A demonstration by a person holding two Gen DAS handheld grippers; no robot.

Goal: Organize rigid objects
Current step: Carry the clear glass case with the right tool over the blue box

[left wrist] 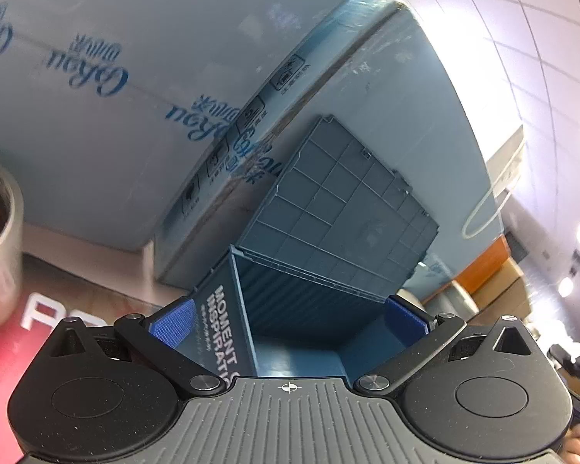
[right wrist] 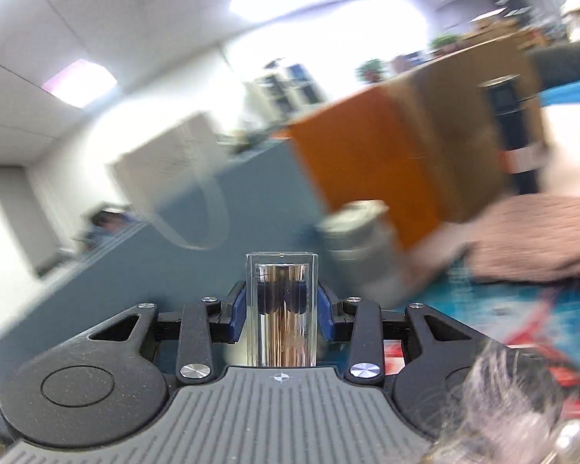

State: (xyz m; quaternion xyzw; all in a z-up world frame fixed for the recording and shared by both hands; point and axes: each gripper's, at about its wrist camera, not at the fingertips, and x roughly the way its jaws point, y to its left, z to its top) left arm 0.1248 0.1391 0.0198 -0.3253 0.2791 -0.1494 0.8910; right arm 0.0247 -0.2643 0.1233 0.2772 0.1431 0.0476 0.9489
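Office ceiling panels and blurred cartons fill the background. Right gripper (right wrist: 281,309) is clamped on a clear-cased chrome tube (right wrist: 281,301), likely light, slick and breakable, best held mid-body. Left gripper (left wrist: 290,317) holds a blue storage box (left wrist: 290,309) by its side walls, lid (left wrist: 340,201) open, beside a tape roll (left wrist: 0,224).

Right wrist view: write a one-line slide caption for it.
Right hand-held gripper clamps an upright clear case with a shiny metal tube inside, before a blurred orange box and metal can.
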